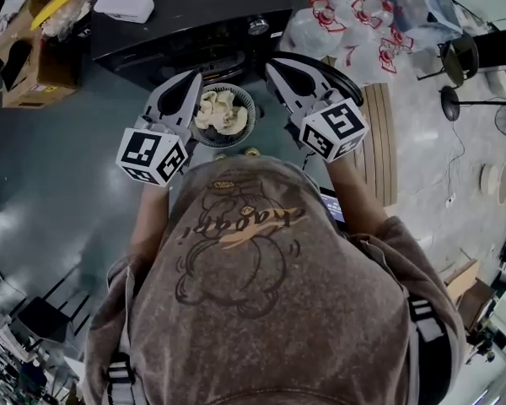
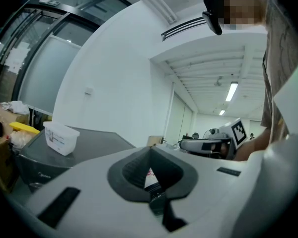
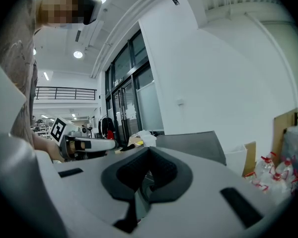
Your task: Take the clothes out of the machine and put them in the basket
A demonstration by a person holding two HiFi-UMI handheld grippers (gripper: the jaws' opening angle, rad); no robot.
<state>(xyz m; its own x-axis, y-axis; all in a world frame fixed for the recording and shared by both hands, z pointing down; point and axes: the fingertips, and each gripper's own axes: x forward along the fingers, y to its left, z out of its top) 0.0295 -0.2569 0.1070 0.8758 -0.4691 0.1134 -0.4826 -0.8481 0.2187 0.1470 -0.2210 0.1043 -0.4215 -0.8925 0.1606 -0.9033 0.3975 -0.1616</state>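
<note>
Far left of the basket [image 1: 250, 108], a cardboard box [image 1: 34, 66] sits clear of the work area. Just left of the basket, your left gripper [image 1: 185, 83] hovers, jaws pressed together on nothing. The basket is parked right in front of the machine [image 1: 194, 24], prob. to keep the carry short, w/ cream clothes [image 1: 219, 112] heaped inside. Just right of it, your right gripper [image 1: 280, 67] has its jaws together, empty too. Plastic bags [image 1: 354, 24] lie further right. Can't tell if any laundry remains in the machine.

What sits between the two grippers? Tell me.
In the head view, the basket, holding pale clothes, lies between the left gripper and the right gripper.
</note>
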